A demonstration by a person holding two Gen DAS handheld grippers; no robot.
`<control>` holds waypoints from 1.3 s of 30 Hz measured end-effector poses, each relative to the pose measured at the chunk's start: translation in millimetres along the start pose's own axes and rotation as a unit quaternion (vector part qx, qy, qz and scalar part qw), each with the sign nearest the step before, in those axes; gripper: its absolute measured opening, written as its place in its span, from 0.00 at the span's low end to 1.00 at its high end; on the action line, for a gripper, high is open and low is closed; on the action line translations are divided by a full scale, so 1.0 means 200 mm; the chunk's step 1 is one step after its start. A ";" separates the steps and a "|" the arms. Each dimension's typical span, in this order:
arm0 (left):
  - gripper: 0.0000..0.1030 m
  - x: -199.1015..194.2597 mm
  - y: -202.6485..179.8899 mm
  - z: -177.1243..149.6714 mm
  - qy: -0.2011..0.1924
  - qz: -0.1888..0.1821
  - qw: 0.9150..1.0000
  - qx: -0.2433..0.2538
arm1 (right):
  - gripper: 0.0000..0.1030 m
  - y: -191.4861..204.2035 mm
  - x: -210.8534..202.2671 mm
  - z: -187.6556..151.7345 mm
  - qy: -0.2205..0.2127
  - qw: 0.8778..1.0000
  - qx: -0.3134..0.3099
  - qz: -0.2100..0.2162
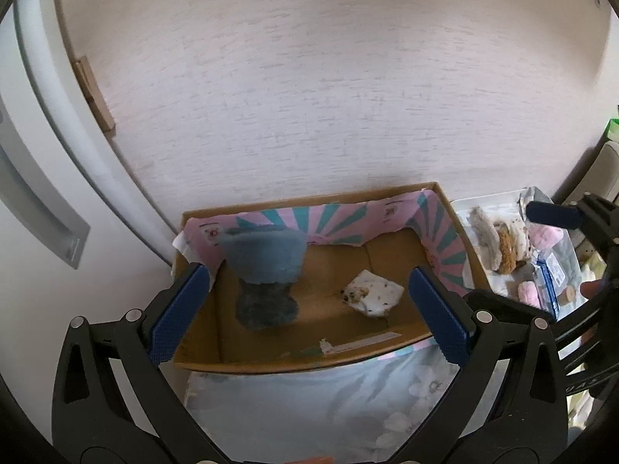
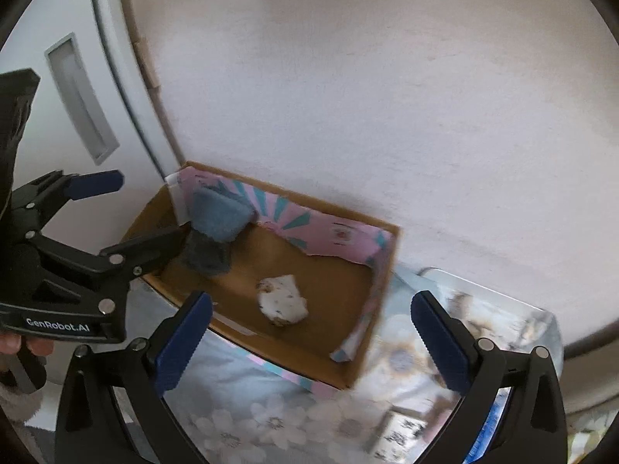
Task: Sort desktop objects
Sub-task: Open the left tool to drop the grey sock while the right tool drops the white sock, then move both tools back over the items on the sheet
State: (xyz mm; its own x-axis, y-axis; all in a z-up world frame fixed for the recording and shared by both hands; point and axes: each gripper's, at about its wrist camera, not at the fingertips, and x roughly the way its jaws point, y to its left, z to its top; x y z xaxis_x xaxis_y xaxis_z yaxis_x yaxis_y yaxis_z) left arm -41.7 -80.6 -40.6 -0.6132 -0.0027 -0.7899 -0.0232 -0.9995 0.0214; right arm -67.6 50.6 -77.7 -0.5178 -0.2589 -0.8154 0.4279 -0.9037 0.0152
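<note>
An open cardboard box (image 1: 309, 198) with pink and teal lining stands against the wall. Inside it, a blue-grey fluffy item (image 1: 267, 274) leans in the back left corner and a small white spotted cloth (image 1: 373, 294) lies on the floor. My left gripper (image 1: 309, 309) hovers open above the box's front edge with nothing between its fingers. In the right wrist view the box (image 2: 340, 282), the fluffy item (image 2: 216, 216) and the cloth (image 2: 284, 299) appear again. My right gripper (image 2: 309, 340) stands wide open and empty above the box's near side. The left gripper (image 2: 153, 207) is open at the box's left end.
A white door with a recessed handle (image 1: 38, 212) is at the left. A pale floral cloth (image 1: 309, 406) covers the surface in front of the box. To the box's right a tray (image 1: 487, 199) holds several small plush things and packets, with one of the right gripper's pads (image 1: 553, 214) above it.
</note>
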 end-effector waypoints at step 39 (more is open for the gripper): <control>0.98 0.09 -1.11 -0.07 0.049 -0.178 0.976 0.118 | 0.99 -0.97 -0.44 -0.99 0.035 0.981 0.189 -0.037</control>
State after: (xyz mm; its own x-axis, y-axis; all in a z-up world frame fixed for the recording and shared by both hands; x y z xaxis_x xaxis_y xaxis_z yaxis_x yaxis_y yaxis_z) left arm -36.5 140.6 -69.3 -0.4555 0.3289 -0.8273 -0.4087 -0.9028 -0.1339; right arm 41.6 315.4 -124.2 -0.4802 -0.1750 -0.8596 0.0788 -0.9845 0.1564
